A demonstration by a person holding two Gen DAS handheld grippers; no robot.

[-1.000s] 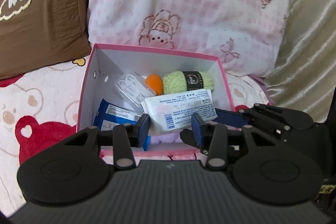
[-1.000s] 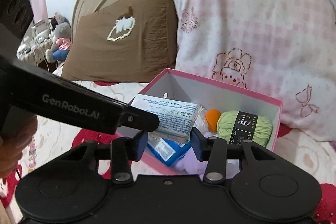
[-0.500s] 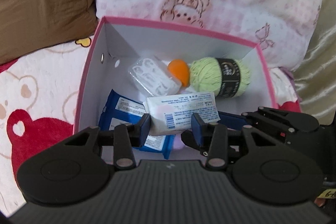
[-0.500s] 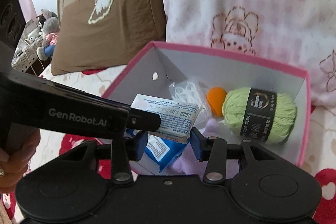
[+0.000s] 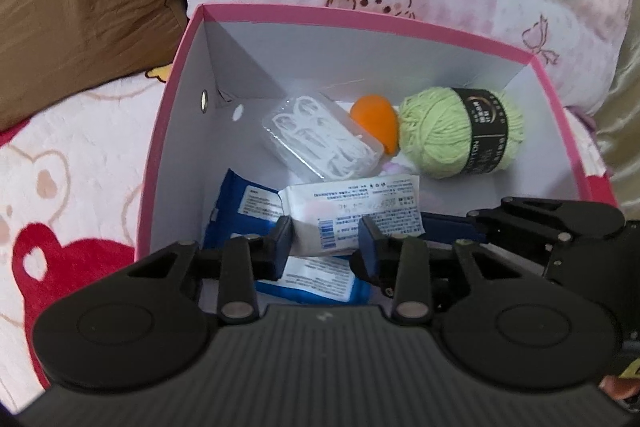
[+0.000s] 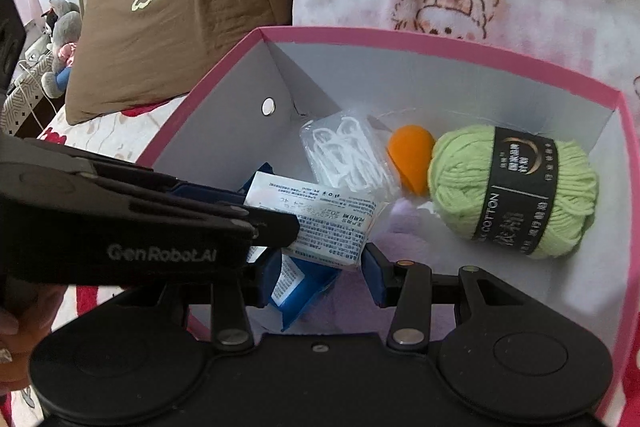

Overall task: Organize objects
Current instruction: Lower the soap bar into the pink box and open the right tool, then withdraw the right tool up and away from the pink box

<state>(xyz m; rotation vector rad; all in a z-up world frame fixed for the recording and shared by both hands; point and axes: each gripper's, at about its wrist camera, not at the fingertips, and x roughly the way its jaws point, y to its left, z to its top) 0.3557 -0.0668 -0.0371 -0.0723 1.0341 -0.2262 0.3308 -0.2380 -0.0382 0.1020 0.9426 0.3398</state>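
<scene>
Most of the tidying looks done: the pink box (image 5: 160, 163) on the bed already holds a ball of green yarn (image 5: 460, 131), an orange ball (image 5: 376, 123) touching it, a clear case of floss picks (image 5: 320, 139) just beside that, and a blue packet (image 5: 248, 207) lying flat near the front wall.

The left hand-held gripper (image 5: 324, 239) is narrowed onto a white tissue pack (image 5: 352, 215) and holds it by its near end, low inside the box, above the blue packet. Whether the pack already rests on the things under it cannot be told.

The right hand-held gripper (image 6: 316, 279) hangs over the front of the box with its jaws apart and nothing between them (the tissue pack (image 6: 320, 223) only sits in line with them in its own view).

What seems left is small: set the pack down and let go. No other loose item shows on the bed around the box, so this may be the last one, though the views cover little beyond the box and the two pillows behind it.
</scene>
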